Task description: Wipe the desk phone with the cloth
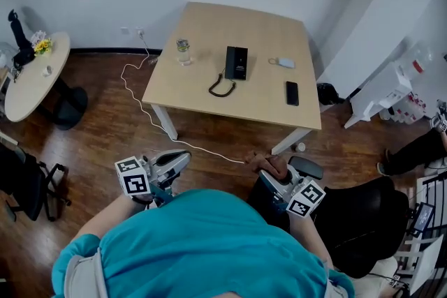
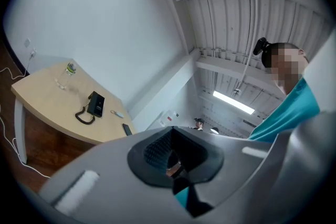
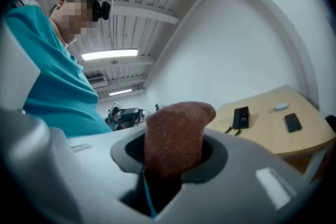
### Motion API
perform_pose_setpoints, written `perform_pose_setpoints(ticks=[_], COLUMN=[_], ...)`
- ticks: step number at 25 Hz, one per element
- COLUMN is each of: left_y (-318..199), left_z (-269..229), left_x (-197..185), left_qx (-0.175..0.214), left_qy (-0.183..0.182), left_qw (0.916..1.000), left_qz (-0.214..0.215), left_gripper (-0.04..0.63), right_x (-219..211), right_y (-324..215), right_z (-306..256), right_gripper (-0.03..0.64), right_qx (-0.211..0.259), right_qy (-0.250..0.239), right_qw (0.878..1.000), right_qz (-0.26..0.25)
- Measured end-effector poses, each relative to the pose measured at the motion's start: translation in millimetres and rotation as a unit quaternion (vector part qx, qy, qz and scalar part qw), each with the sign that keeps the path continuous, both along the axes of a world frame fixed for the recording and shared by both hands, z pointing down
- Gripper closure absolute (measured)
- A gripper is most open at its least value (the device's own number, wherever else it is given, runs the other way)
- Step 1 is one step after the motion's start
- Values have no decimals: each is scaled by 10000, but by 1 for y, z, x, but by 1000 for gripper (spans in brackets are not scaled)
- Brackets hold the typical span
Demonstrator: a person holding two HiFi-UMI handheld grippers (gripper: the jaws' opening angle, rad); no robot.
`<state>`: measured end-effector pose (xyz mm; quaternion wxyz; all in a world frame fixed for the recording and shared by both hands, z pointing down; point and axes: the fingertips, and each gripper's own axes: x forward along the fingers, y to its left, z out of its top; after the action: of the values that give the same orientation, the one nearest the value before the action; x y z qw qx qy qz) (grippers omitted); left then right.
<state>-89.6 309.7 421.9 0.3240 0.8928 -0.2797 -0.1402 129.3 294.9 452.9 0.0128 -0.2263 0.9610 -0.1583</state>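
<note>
- Head view: a pale wooden desk (image 1: 202, 91) stands by the white wall, well ahead of the person in the teal top (image 1: 209, 248).
- The desk phone (image 1: 236, 63) lies near the middle of the desk, black, with its coiled cord (image 1: 221, 87) looping off its front left corner.
- To its left stands a glass jar (image 1: 183, 51); to its right lie a small pale object (image 1: 284, 63) and, nearer the front edge, a dark mobile phone (image 1: 292, 93).
- A white cable (image 1: 150, 115) trails from the wall across the wooden floor (image 1: 91, 150) and under the desk.
- A round table (image 1: 31, 84) sits off to the left.
- Both tools are held close to the person's body, over the floor and well apart from the desk.
- The left tool (image 1: 183, 158) has its marker cube on the outer side.
- The right tool (image 1: 274, 174) carries a brown cloth (image 1: 260, 164).
- Left gripper view: the jaws are clenched together with nothing between them; the desk and phone show far off at the left.
- Right gripper view: the jaws are clamped on the cloth, which sticks up between them in a rounded fold; the phone lies beyond on the desk, to the right.
</note>
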Motion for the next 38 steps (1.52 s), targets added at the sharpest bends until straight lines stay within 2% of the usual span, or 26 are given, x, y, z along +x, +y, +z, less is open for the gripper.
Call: perform_pose_setpoints(ticks=[6, 11, 14, 17, 27, 38], left_y=[24, 40, 47, 48, 49, 40], left_z=[4, 8, 13, 8, 9, 10], left_x=[-42, -98, -115, -127, -107, -90], left_qx=[35, -29, -89, 13, 112, 87], left_qy=[-102, 147, 287, 248, -172, -203], left_qw=[9999, 9993, 9991, 9994, 9998, 9997], left_qz=[-71, -347, -299, -223, 19, -59], left_gripper=[591, 591, 591, 591, 591, 591], right_x=[-47, -94, -118, -134, -130, -122], right_y=[19, 35, 48, 56, 50, 38], right_z=[-5, -5, -4, -4, -17, -17], right_gripper=[482, 482, 483, 485, 486, 486], right_qx=[44, -88, -133, -13, 131, 155], right_qy=[25, -102, -101, 85, 291, 372], right_qw=[10000, 9992, 9988, 9989, 9984, 9988], right_qz=[48, 368, 451, 469, 469, 278])
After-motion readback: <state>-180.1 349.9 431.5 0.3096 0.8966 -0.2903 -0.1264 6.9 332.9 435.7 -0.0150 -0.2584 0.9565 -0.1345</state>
